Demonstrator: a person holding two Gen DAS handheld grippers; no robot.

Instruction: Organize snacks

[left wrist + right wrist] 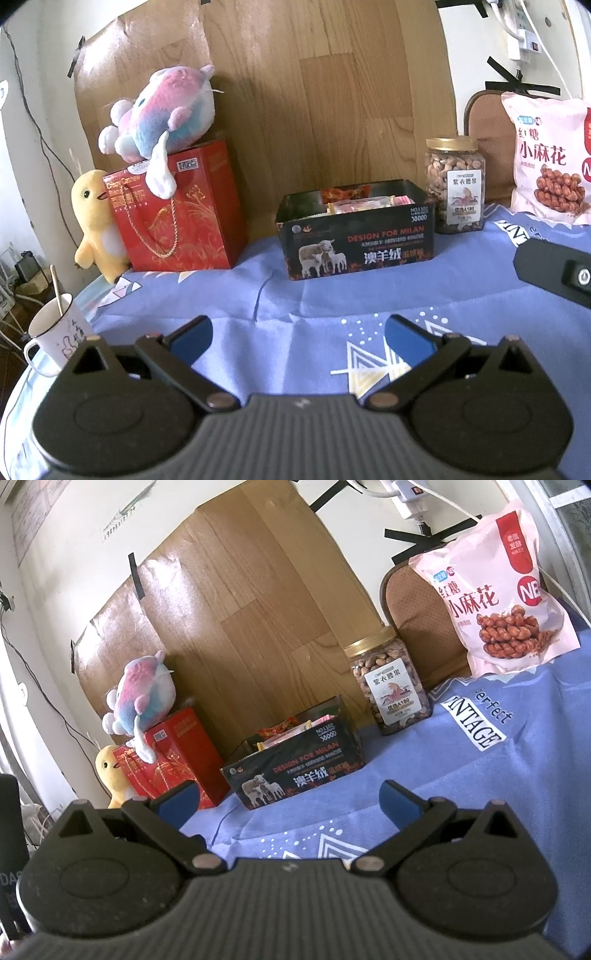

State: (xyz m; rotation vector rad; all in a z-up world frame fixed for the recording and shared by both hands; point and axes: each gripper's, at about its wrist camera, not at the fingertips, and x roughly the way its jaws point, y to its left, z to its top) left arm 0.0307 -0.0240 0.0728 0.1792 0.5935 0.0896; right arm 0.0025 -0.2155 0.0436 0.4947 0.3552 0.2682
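Note:
A black tin box [356, 240] with sheep on its front stands on the blue tablecloth and holds several wrapped snacks [354, 201]; it also shows in the right wrist view [295, 768]. A jar of nuts [456, 184] with a gold lid stands right of it, also in the right wrist view [388, 685]. A pink snack bag [550, 158] leans at the far right, also in the right wrist view [498, 598]. My left gripper [299, 338] is open and empty above the cloth, short of the box. My right gripper [288, 803] is open and empty, near the box's front.
A red gift box [181, 218] with a plush fish [162, 110] on top and a yellow plush chick [94, 218] stand at the left. A white mug [55, 336] with a stick sits at the table's left edge. A wood-pattern board [314, 92] backs the table.

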